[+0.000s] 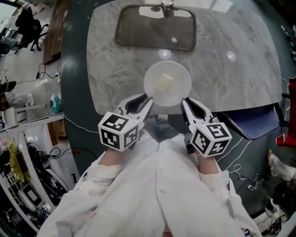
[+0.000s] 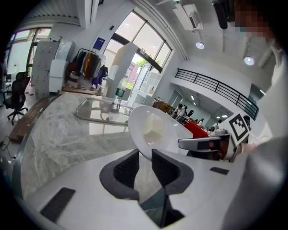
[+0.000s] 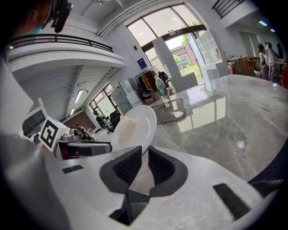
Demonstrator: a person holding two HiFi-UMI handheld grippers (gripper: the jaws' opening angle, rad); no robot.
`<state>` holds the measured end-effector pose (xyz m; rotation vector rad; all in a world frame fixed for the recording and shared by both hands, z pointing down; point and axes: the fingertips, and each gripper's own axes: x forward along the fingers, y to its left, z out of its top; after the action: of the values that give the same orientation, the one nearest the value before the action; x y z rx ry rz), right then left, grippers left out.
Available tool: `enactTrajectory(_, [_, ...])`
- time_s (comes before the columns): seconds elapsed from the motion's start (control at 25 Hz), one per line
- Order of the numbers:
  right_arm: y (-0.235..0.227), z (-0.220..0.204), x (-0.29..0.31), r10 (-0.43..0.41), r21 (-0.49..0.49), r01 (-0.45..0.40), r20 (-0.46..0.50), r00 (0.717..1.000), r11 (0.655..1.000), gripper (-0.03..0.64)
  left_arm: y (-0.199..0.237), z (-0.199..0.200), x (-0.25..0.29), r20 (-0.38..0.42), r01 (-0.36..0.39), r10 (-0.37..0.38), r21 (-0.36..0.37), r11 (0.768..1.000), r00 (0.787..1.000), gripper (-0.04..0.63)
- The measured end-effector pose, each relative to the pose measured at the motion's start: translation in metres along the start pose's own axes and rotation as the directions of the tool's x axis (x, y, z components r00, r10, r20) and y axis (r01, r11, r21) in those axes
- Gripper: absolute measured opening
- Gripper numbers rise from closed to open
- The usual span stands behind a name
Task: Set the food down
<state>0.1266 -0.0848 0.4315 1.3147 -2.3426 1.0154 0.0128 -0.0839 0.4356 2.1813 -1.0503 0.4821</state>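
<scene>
Grey marble table (image 1: 240,69) in middle. Dark rectangular tray (image 1: 138,34) on far side, bottle (image 1: 167,4) at its far rim. Black office chair (image 1: 28,25) far left. Dark blue cloth (image 1: 252,122) near right, by table edge.

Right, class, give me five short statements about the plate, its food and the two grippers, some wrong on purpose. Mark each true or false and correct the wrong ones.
1. The left gripper and the right gripper each clamp the rim of the white plate. True.
2. Three pieces of food lie on the plate. False: there is a single pale block of food.
3. A bottle stands at the tray. True.
4. The plate sits inside the tray. False: the tray lies farther off on the table, apart from the plate.
5. The table has a plain black top. False: it is grey and marbled.
</scene>
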Motion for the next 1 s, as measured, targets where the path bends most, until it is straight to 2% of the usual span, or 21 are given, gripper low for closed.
enactTrajectory(0.52, [-0.007, 0.016, -0.009, 0.027, -0.042, -0.025, 0.030, 0.999, 0.999, 0.038, -0.012, 0.009, 0.005, 0.030, -0.014, 0.014, -0.005, 1.000, 0.999, 0.087])
enactTrajectory(0.76, [-0.007, 0.028, 0.011, 0.030, -0.042, -0.029, 0.032, 0.999, 0.999, 0.038, 0.006, 0.017, 0.012, 0.028, -0.024, 0.024, -0.019, 1.000, 0.999, 0.087])
enactTrajectory(1.0, [-0.004, 0.055, 0.036, 0.032, -0.065, -0.029, 0.033, 0.999, 0.997, 0.038, 0.029, 0.041, 0.018, 0.039, -0.017, 0.018, -0.038, 0.999, 0.999, 0.087])
